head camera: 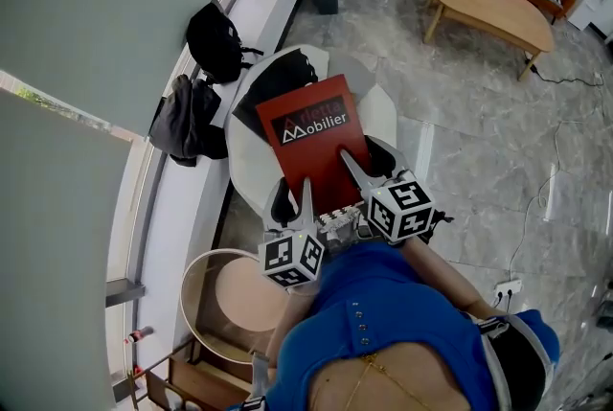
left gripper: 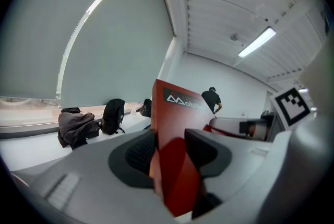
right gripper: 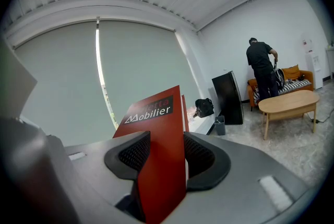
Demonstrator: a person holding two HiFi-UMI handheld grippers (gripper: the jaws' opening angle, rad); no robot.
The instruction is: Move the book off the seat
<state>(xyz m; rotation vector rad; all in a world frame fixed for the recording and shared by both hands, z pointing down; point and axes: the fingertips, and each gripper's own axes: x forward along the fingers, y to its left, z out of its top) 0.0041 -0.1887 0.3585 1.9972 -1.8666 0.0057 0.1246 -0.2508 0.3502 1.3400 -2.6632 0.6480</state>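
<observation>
Left gripper (left gripper: 169,147) and right gripper (right gripper: 162,157) each pinch near edge of red book (head camera: 311,136), pads pressed on both covers. Book sits tilted over white seat (head camera: 385,112). Beyond: bags (head camera: 213,40) on sill, wooden table (head camera: 488,5).

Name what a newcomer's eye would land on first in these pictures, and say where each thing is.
The red book with white lettering stands out first, mid-frame in the head view, over a white seat. The left gripper and the right gripper are both clamped on its near edge. A wooden table stands on the floor at upper right.
</observation>
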